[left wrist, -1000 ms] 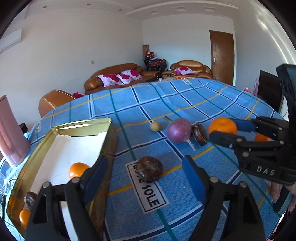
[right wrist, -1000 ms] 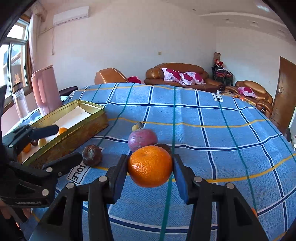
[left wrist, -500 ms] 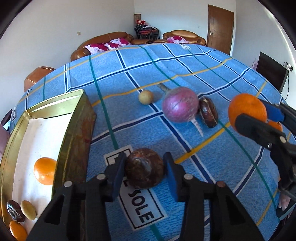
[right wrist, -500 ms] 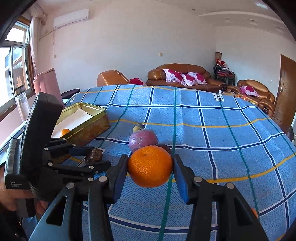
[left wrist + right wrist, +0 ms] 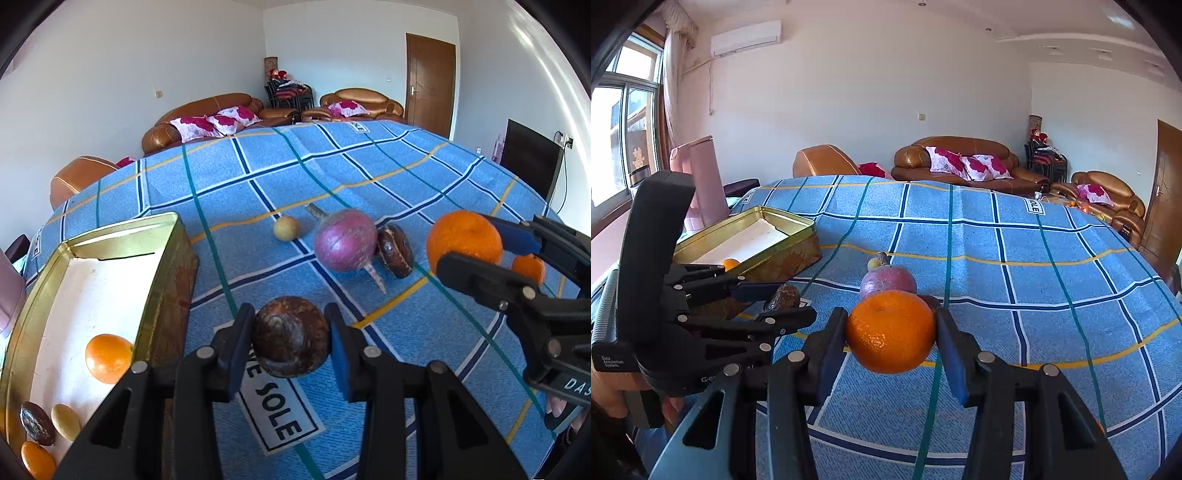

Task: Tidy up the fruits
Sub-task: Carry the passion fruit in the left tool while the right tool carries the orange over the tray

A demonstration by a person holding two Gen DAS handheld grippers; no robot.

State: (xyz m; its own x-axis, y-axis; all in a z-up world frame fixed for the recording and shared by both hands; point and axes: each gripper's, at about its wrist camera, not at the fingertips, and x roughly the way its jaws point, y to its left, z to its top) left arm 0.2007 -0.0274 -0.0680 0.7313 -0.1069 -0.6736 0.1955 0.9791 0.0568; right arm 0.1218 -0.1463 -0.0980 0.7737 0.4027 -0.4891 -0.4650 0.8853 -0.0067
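Observation:
My left gripper is shut on a dark brown round fruit and holds it just above the blue checked cloth, right of the gold tin. My right gripper is shut on an orange, held above the cloth; it also shows in the left wrist view. The tin holds an orange and several small fruits. A purple onion-like bulb, a second brown fruit and a small yellow fruit lie on the cloth.
A small orange lies behind the right gripper. A pink jug stands beyond the tin at the table's left edge. Brown sofas stand past the far edge.
My left gripper came down around the brown fruit, shut on it, and has now raised it slightly. The right gripper keeps holding the orange almost still.

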